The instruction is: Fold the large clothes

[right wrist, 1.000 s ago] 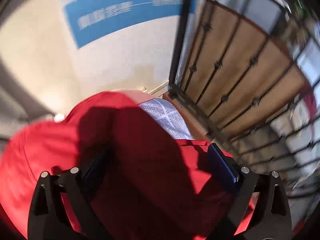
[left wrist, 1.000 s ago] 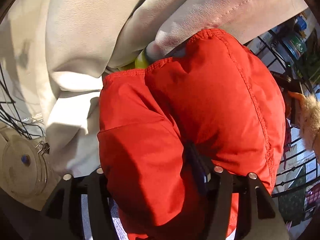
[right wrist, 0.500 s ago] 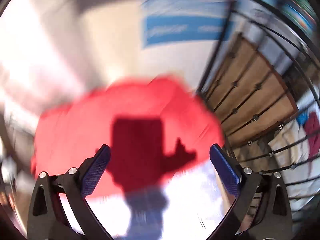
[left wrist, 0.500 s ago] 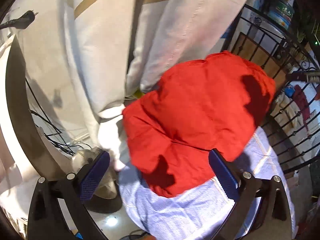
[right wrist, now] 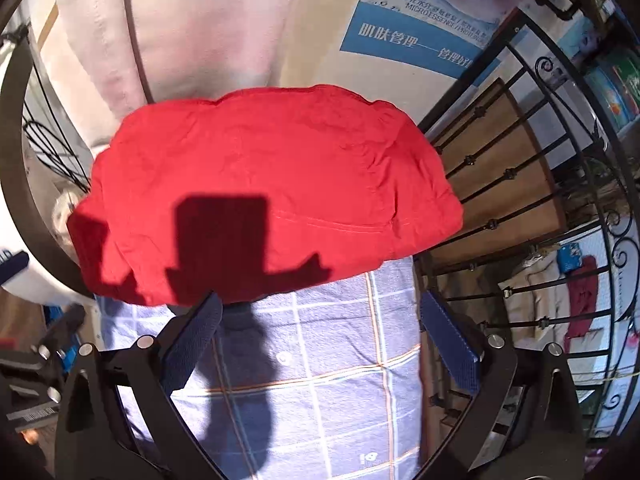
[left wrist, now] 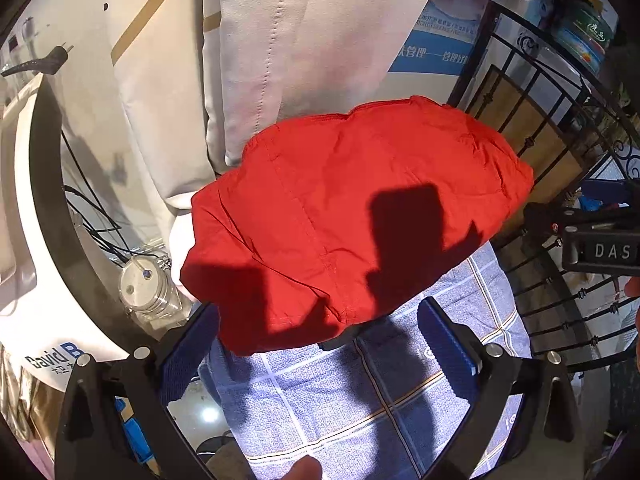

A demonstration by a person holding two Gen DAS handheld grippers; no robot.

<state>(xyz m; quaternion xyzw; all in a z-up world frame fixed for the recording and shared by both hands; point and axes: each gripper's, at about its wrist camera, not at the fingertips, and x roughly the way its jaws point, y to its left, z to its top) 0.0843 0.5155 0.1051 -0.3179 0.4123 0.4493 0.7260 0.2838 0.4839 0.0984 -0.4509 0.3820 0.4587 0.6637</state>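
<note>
Having let go, your left gripper [left wrist: 320, 344] and right gripper [right wrist: 320, 340] hang with jaws wide and empty above the folded red jacket [left wrist: 352, 216].

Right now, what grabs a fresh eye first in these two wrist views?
The bright red folded garment fills the middle of both views, lying on a blue checked cloth with blocky dark shadows across it. Both the left tongs and the right tongs are open at the bottom edge, with nothing between them. Behind hangs pale beige fabric; black iron railing curls on the right.
</note>
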